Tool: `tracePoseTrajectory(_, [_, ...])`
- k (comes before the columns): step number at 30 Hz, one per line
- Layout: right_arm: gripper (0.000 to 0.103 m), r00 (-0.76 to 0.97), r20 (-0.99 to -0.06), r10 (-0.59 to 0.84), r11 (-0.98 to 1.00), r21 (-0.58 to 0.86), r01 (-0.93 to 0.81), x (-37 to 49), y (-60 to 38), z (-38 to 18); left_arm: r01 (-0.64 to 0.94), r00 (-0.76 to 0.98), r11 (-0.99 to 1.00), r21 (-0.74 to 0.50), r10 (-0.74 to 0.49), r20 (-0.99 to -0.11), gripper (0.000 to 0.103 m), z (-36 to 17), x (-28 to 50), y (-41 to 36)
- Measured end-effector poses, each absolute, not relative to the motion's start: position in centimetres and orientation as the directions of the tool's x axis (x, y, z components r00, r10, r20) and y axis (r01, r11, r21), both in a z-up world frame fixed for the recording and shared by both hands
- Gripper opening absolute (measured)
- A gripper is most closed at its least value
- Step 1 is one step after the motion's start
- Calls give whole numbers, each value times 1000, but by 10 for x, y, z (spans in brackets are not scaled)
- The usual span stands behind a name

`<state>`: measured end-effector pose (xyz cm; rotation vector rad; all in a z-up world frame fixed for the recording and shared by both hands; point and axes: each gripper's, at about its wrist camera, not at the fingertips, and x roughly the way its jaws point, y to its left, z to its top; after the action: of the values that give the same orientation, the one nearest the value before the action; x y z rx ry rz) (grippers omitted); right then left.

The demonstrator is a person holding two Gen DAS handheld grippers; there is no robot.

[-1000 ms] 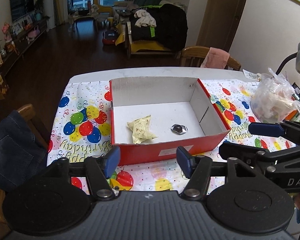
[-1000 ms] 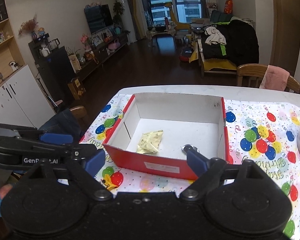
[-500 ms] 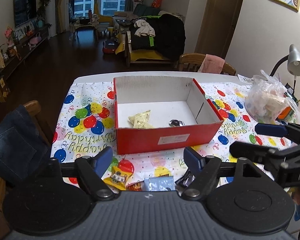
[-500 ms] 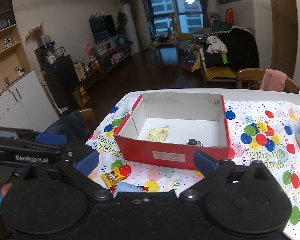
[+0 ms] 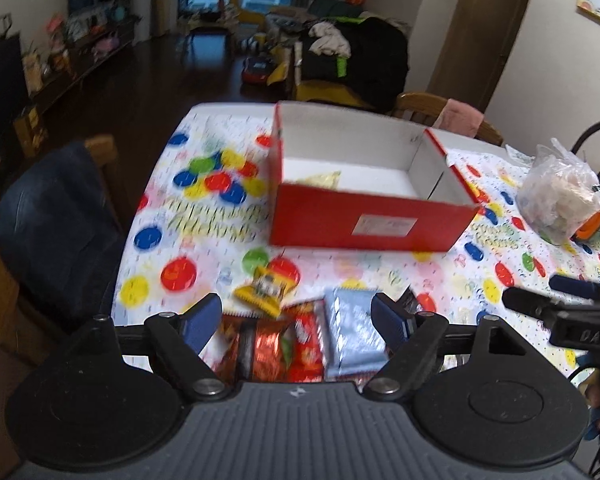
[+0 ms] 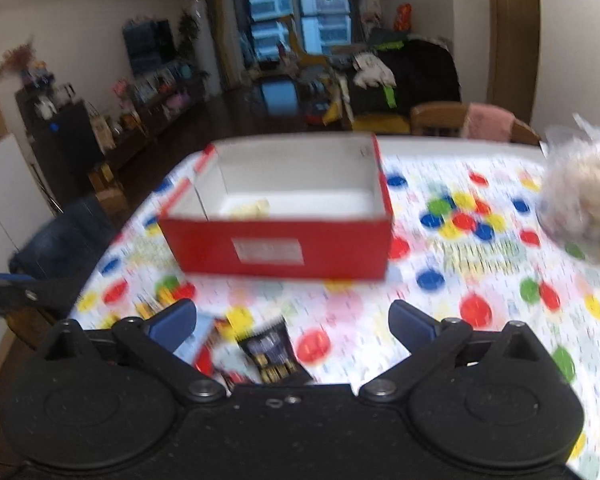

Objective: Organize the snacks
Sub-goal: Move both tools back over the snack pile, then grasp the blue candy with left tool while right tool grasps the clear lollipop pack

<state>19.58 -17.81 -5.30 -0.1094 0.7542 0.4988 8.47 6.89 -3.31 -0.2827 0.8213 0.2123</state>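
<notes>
Both jaws stand apart: the left hand-held gripper [image 5: 296, 316] hovers over a light-blue packet [image 5: 352, 332], the right hand-held gripper [image 6: 292, 322] over a dark packet [image 6: 272, 354]; the red box [image 5: 368, 222] sits beyond.

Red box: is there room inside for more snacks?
Yes. Inside the red box, the white floor right of the yellow packet looks bare. The tablecloth right of the box is free too. Near the left gripper, wrappers crowd together.
</notes>
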Motion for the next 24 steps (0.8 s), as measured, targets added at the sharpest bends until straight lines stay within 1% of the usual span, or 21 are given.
tracePoseTrajectory(6, [98,599,-742,300,907,27,-421,192,-187,-96,-367,597,916,-164,97,-796,82,-62,71,78])
tracePoseTrajectory(10, [95,569,-778,264,920,26,-391,194,-195,-116,-410,539,897,-168,90,-837,82,-82,65,85])
tracePoseTrajectory(12, [92,552,-793,256,923,31,-383,195,-197,-123,-438,497,883,-168,82,-864,82,-95,64,88])
tracePoseTrajectory(14, [86,533,-808,249,924,34,-380,197,-198,-132,-460,463,871,-170,72,-884,82,-106,64,90])
tracePoseTrajectory(18, [81,513,-830,221,921,5,-389,199,-195,-145,-492,415,858,-148,82,-906,82,-123,65,91])
tracePoseTrajectory(24, [71,496,-848,189,925,-15,-379,206,-190,-158,-515,376,844,-147,69,-924,81,-138,66,93])
